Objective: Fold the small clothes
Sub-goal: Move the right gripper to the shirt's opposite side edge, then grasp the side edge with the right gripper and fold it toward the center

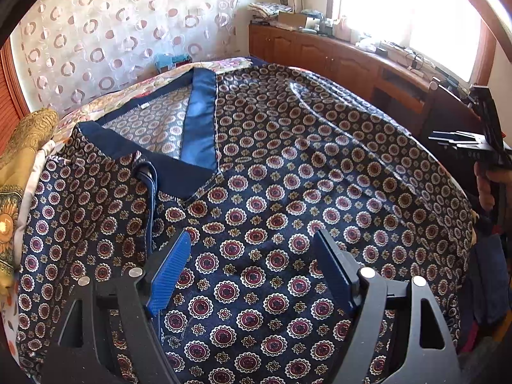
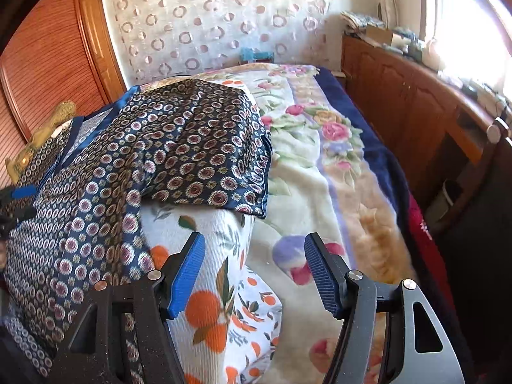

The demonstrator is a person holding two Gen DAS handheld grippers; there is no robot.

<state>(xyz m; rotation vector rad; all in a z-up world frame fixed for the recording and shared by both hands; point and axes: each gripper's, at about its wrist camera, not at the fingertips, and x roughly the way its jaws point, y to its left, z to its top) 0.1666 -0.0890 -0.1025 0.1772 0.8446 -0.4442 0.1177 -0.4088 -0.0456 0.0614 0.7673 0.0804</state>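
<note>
A dark navy shirt point(image 1: 288, 166) printed with red and white medallions lies spread over the bed, its blue-lined collar point(image 1: 198, 121) at the upper left. My left gripper point(image 1: 252, 236) hovers open just above the shirt's body, with nothing between its blue pads. In the right wrist view the shirt point(image 2: 96, 192) fills the left side, and one sleeve point(image 2: 208, 147) drapes over a white cloth with an orange-fruit print point(image 2: 217, 294). My right gripper point(image 2: 254, 238) stands open over that cloth and the blanket, holding nothing. The left gripper point(image 2: 22, 201) shows at the left edge.
A floral blanket point(image 2: 320, 166) covers the bed. A wooden cabinet point(image 1: 336, 57) with clutter on top runs along the right under a bright window. A gold patterned cloth point(image 1: 28, 147) lies at the shirt's left. A hand with the right gripper point(image 1: 448, 139) shows at the right edge.
</note>
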